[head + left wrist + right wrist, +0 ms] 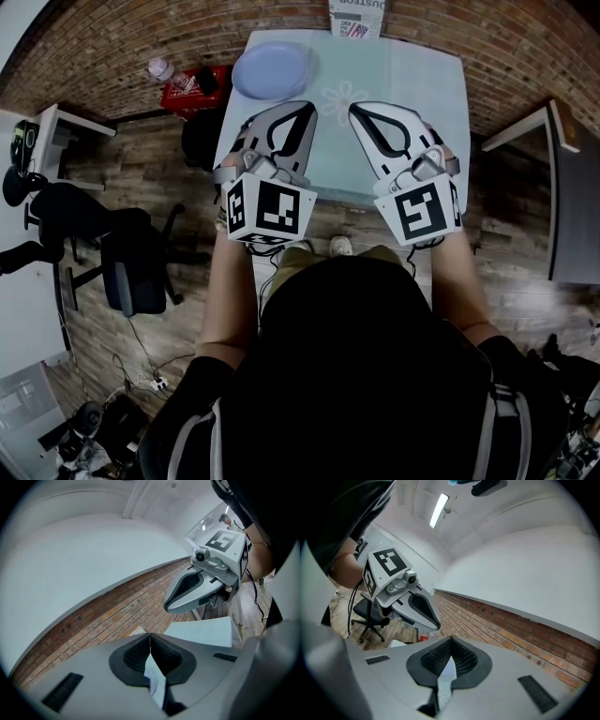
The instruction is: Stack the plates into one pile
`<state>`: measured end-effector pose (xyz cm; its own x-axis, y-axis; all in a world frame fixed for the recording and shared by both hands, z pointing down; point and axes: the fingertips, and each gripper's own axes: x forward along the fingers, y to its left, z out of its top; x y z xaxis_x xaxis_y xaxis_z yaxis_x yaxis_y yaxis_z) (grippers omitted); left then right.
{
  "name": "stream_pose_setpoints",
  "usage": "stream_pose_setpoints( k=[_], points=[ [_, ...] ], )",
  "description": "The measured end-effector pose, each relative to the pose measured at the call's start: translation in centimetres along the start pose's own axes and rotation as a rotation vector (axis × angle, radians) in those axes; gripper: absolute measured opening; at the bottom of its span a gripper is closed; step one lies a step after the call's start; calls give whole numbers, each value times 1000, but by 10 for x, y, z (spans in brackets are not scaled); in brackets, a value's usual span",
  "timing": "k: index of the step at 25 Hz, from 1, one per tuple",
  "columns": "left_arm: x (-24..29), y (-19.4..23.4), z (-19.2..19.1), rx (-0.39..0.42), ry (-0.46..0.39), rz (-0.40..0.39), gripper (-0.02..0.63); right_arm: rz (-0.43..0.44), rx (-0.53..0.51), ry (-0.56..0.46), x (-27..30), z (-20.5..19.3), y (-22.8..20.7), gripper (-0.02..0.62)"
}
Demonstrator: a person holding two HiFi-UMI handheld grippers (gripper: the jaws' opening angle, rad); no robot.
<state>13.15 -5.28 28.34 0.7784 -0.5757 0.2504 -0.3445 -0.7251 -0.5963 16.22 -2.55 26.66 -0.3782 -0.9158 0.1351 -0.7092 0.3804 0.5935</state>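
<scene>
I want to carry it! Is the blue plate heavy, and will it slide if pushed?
Probably light: the plate looks thin, like plastic, so likely stiff, not floppy. It may slide easily, since the table looks smooth and shiny. It sits near the far left corner, so a push could send it off.

Pale blue round plate (pixel 272 70) at eleven o'clock on a pale mint square table (pixel 422 84) with a white flower print (pixel 344 98); red-brown brick wall (pixel 525 42).
</scene>
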Motion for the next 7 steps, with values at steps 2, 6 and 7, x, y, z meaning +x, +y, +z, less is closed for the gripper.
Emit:
stream_pose_setpoints(
  k=[2,6,7],
  points=[
    [0,-2,0,4,1,-1,23,-1,0,-2,-1,0,0,35],
    [0,-4,4,-12,-13,-13,23,-1,1,3,-2,-2,0,35],
    [-1,-4,5,-22,-19,-19,23,0,1,5,-2,-2,0,35]
  ],
)
